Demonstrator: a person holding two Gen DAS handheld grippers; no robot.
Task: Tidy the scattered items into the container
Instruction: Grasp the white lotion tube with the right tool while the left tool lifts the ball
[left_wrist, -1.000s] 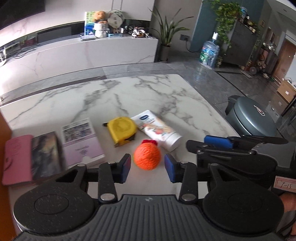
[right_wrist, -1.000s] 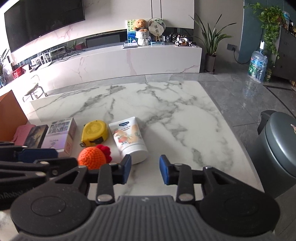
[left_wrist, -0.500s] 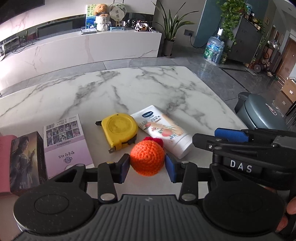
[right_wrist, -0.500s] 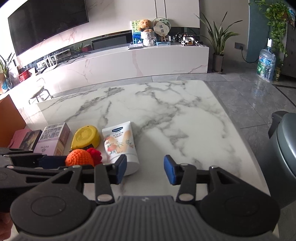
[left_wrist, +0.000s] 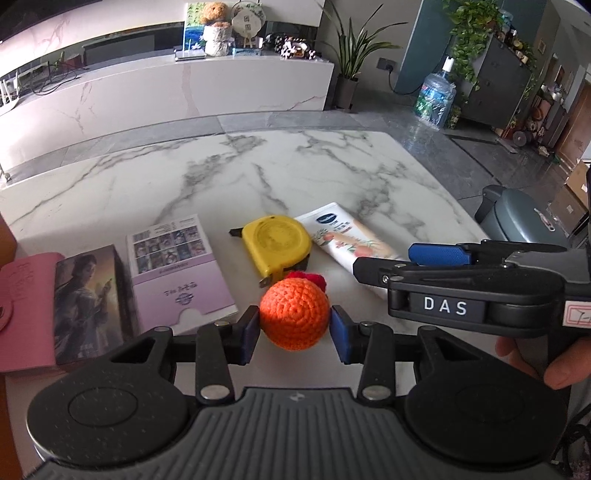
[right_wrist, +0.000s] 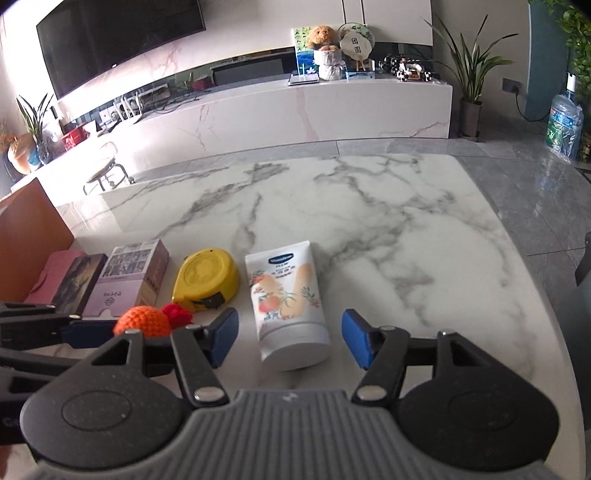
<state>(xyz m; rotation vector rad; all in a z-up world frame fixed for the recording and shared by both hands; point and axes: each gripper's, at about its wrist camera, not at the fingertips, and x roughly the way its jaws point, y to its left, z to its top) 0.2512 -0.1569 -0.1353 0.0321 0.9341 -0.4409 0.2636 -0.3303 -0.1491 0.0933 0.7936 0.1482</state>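
Note:
An orange crocheted ball (left_wrist: 294, 314) with a red tuft sits on the marble table between the blue pads of my left gripper (left_wrist: 294, 334); the pads touch both its sides. It also shows in the right wrist view (right_wrist: 142, 321). My right gripper (right_wrist: 290, 339) is open, its fingers either side of the cap end of a white cream tube (right_wrist: 288, 299). A yellow tape measure (left_wrist: 277, 245) lies behind the ball. A purple box (left_wrist: 177, 269), a dark picture box (left_wrist: 88, 295) and a pink case (left_wrist: 22, 302) lie to the left.
An orange-brown container wall (right_wrist: 29, 229) stands at the far left by the pink case. A grey lidded bin (left_wrist: 524, 218) stands on the floor past the table's right edge. The far half of the marble table (right_wrist: 369, 206) is bare.
My left gripper has moved forward and closed in until its pads touch the orange ball. My right gripper has opened wider and shifted so the cream tube lies between its fingers.

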